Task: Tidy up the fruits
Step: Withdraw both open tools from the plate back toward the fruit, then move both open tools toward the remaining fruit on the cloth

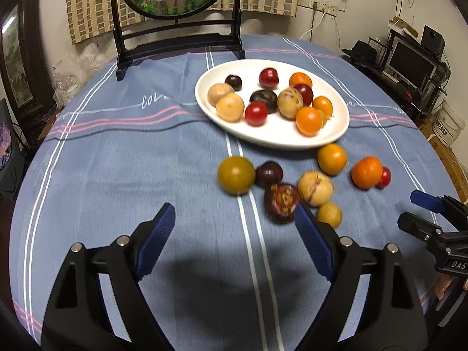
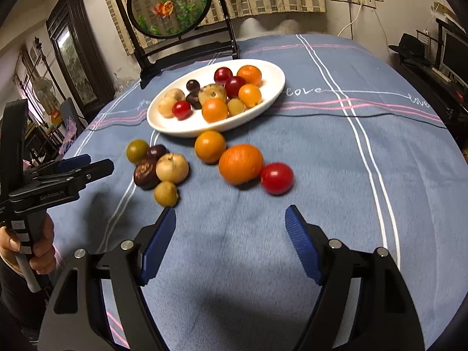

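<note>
A white oval plate holds several red, orange, dark and pale fruits. More fruits lie loose on the blue cloth in front of it: a green-yellow fruit, a dark mottled fruit, a pale fruit, a big orange and a red tomato. My left gripper is open and empty, short of the dark mottled fruit. My right gripper is open and empty, just short of the orange and the tomato.
A round goldfish screen on a black stand stands behind the plate at the table's far edge. Shelves with a monitor are off to the right. A hand holds the left gripper's handle.
</note>
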`<state>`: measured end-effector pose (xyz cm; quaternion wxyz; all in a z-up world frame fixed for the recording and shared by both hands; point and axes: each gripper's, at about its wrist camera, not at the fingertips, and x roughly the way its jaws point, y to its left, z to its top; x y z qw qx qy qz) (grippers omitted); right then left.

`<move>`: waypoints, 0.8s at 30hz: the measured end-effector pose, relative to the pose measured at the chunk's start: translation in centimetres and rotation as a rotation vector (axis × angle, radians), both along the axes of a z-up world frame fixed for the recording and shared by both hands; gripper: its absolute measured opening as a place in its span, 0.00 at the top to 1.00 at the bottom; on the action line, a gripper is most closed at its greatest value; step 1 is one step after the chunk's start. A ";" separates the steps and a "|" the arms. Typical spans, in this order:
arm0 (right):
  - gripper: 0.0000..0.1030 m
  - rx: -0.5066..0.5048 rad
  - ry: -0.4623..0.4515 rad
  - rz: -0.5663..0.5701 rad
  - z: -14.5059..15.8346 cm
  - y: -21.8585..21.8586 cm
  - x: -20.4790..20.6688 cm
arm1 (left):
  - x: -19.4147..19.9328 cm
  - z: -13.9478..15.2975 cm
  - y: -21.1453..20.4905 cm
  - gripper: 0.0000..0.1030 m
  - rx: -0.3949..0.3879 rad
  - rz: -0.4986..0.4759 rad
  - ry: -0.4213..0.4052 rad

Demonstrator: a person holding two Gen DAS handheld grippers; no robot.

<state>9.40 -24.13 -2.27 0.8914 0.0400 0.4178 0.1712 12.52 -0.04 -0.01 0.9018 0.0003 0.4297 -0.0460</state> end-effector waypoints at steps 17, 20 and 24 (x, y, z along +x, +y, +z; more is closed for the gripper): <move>0.48 -0.309 0.017 -0.040 -2.4 1.6 3.8 | -0.8 -3.7 1.3 0.15 -0.052 0.017 0.081; 0.49 -0.306 0.037 -0.055 -2.7 1.6 5.3 | -0.9 -4.0 1.1 0.15 -0.049 0.013 0.086; 0.57 -0.246 0.059 -0.062 -2.8 1.2 6.5 | -1.3 -3.8 0.6 0.15 -0.030 -0.005 0.063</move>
